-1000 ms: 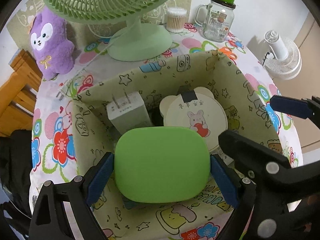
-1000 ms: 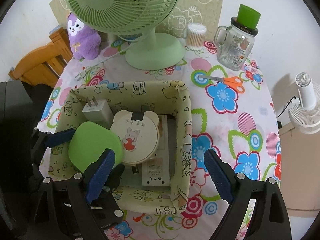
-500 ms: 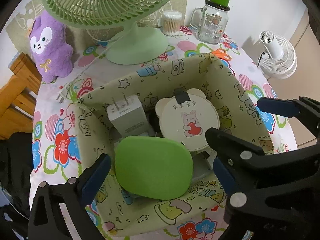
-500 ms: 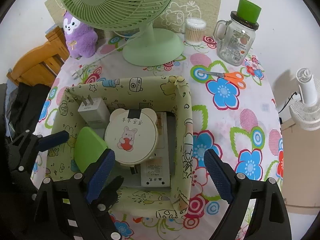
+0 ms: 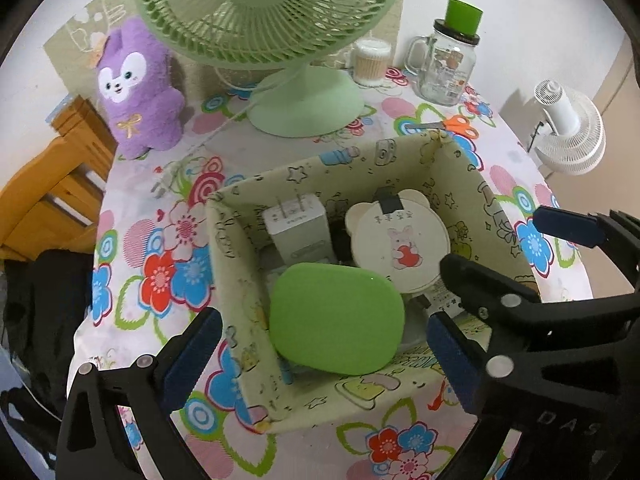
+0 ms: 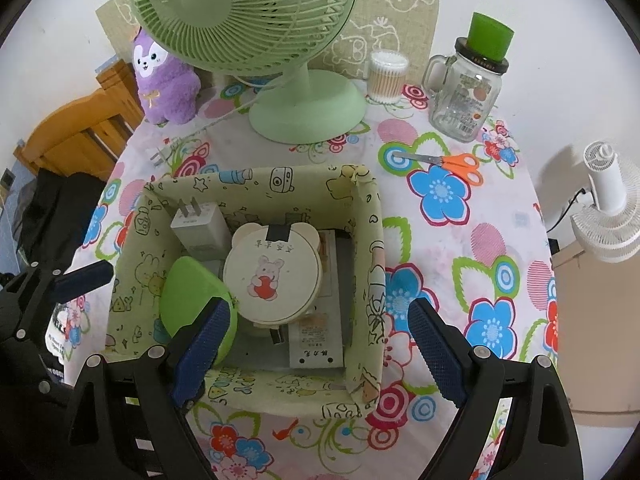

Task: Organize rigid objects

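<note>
Green pouch is released: it sits inside the printed fabric storage box, leaning against the near-left inner wall, clear of both blue pads. Left gripper is spread to its widest with nothing between the fingers; the pads straddle the box's near corner from above.

Versus a second ago: the pouch was pinched flat between the left pads and filled the lower middle of the left wrist view. Half a second ago the pads had already let go. Now the pouch looks smaller and lower in the box, and the gripper has lifted away.

Other contents look undisturbed: white charger plug upright at the back left, round bear-eared case in the middle, a flat labelled box under it.

Right gripper hangs over the box's near edge, fingers wide, holding nothing, and has not shifted.

Read: this placement is done. Orange scissors lie on the floral tablecloth outside the box, near the glass mug jar; probably the next rigid item, though that's a guess.
</note>
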